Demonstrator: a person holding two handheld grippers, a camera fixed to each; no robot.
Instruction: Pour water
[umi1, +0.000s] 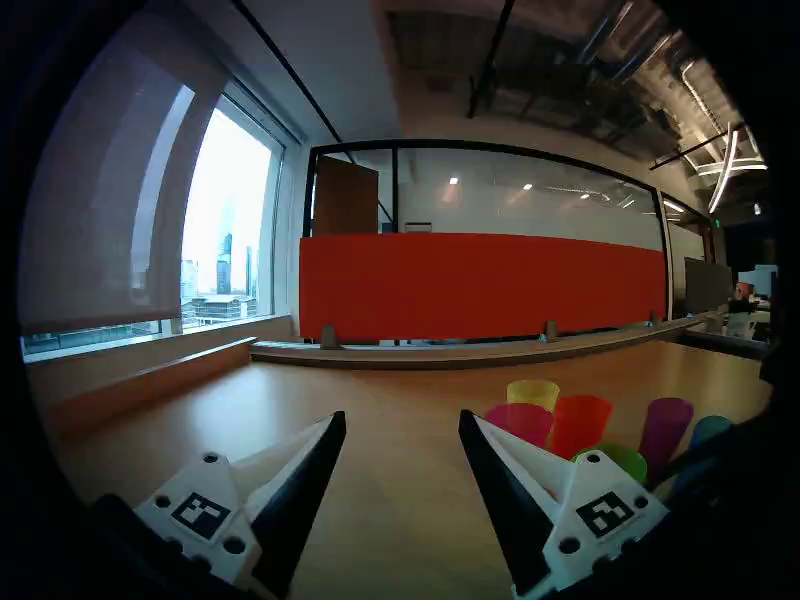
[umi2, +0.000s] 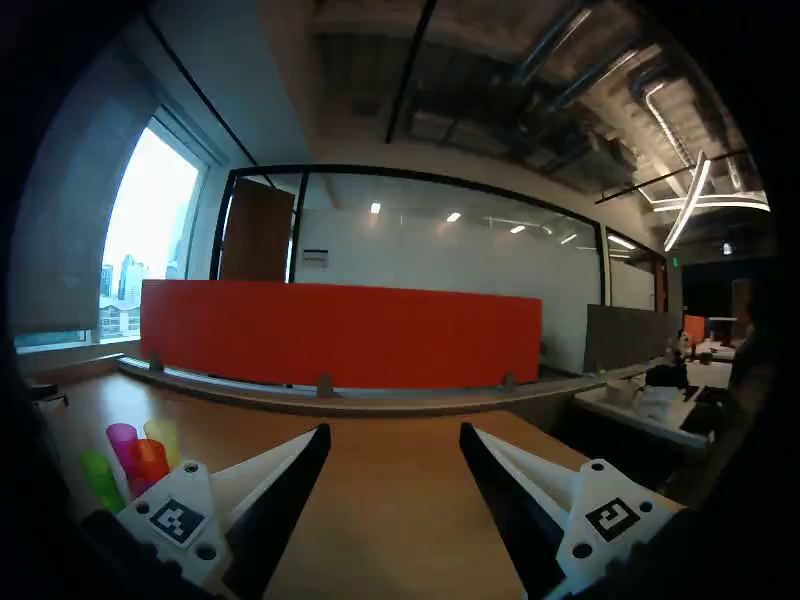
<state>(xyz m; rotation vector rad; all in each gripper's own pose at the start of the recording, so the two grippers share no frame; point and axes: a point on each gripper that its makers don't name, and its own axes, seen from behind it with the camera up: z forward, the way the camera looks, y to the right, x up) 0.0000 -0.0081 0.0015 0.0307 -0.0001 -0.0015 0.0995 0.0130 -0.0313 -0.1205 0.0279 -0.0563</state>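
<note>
- Coloured cups (umi1: 580, 420): clustered on the table (umi1: 400, 520), ahead-right of the left gripper (umi1: 402, 418) and far left of the right gripper (umi2: 395, 430).
- Both grippers: fingers are spread wide; nothing is grasped.
- Advised: an outer cup is approached squarely, so neighbours are not toppled.

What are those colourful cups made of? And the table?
The cups look like thin plastic: bright colours, with light glowing through their walls. The table looks like wood or wood-look laminate, I can't tell which: warm brown, smooth, softly shiny.
</note>
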